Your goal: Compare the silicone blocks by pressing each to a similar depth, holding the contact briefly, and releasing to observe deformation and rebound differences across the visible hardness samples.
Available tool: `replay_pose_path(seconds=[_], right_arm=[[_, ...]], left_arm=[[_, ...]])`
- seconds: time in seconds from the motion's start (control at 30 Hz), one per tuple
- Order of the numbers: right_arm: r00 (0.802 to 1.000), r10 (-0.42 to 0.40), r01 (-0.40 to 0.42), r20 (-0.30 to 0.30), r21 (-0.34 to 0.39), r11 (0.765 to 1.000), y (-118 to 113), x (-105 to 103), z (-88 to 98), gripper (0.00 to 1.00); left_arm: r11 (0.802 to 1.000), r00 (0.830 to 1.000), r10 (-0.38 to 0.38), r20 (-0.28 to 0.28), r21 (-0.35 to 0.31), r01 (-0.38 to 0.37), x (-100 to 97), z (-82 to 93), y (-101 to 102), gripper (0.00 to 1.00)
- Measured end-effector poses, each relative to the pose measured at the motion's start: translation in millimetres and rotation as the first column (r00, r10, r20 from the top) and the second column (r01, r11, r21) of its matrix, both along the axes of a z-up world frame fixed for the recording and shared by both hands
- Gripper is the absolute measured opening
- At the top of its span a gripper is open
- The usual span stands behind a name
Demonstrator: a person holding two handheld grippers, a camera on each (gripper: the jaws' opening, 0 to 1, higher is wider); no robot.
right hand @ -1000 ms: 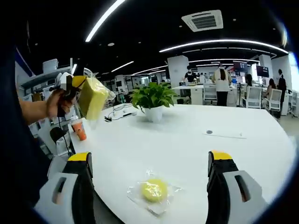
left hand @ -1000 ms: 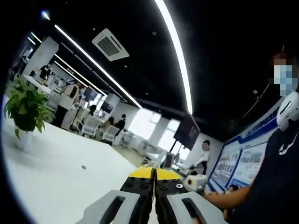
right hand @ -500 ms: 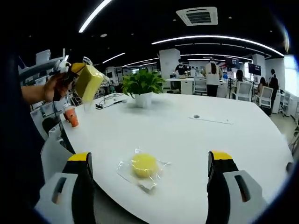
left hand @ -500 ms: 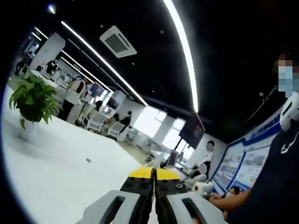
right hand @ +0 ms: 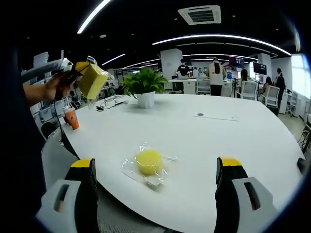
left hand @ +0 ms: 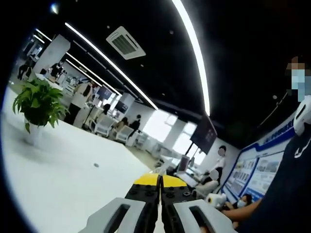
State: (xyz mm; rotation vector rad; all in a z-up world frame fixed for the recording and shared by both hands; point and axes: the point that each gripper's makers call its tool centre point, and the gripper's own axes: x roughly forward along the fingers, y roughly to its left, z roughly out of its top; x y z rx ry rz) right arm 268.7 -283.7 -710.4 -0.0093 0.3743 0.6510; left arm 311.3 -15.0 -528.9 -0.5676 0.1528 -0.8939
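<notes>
A round yellow silicone block (right hand: 148, 161) in a clear bag lies on the white table (right hand: 204, 141), near its front edge. My right gripper (right hand: 156, 163) hovers in front of it, open wide, with the block seen between the two jaws and apart from them. At the upper left a hand holds my left gripper (right hand: 77, 70) up in the air. A square yellow-green block (right hand: 93, 80) in a clear bag hangs from its tips. In the left gripper view my left gripper (left hand: 159, 179) has its jaws pressed together and points up toward the ceiling.
A potted plant (right hand: 142, 90) stands at the table's far side, with cables (right hand: 109, 103) beside it and a small dark disc (right hand: 200, 115) to the right. An orange cup (right hand: 73, 118) sits at the left edge. Chairs and people fill the background. A person (left hand: 286, 194) is close on the right.
Both views have shifted with the hands. The right gripper's camera has drawn back, so the round block sits higher between the jaws. The left gripper still holds the square block aloft.
</notes>
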Motion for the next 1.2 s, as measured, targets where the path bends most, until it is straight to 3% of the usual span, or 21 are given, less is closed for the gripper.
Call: replay_pose_path(seconds=[0.67,0.87,1.2], right_arm=[[1.000,-0.010,0.010,-0.027,0.010,1.000,1,-1,-4.0,0.96],[0.999,-0.004,0.004,-0.036,0.009,1.000,3,-1,-6.7,0.96],[0.999,-0.019,0.020,-0.044,0.008,1.000,-3,-2,-9.4,0.96]], left_arm=[[0.999,0.998,0.033,-0.060,-0.020,-0.034,4.9,-34.4,1,0.00],[0.998,0.992,0.044,-0.117,-0.047,-0.050,6.8,-51.3,0,0.00],[0.995,0.988,0.095,-0.122,-0.009,-0.097,10.6,-76.9,0,0.00]])
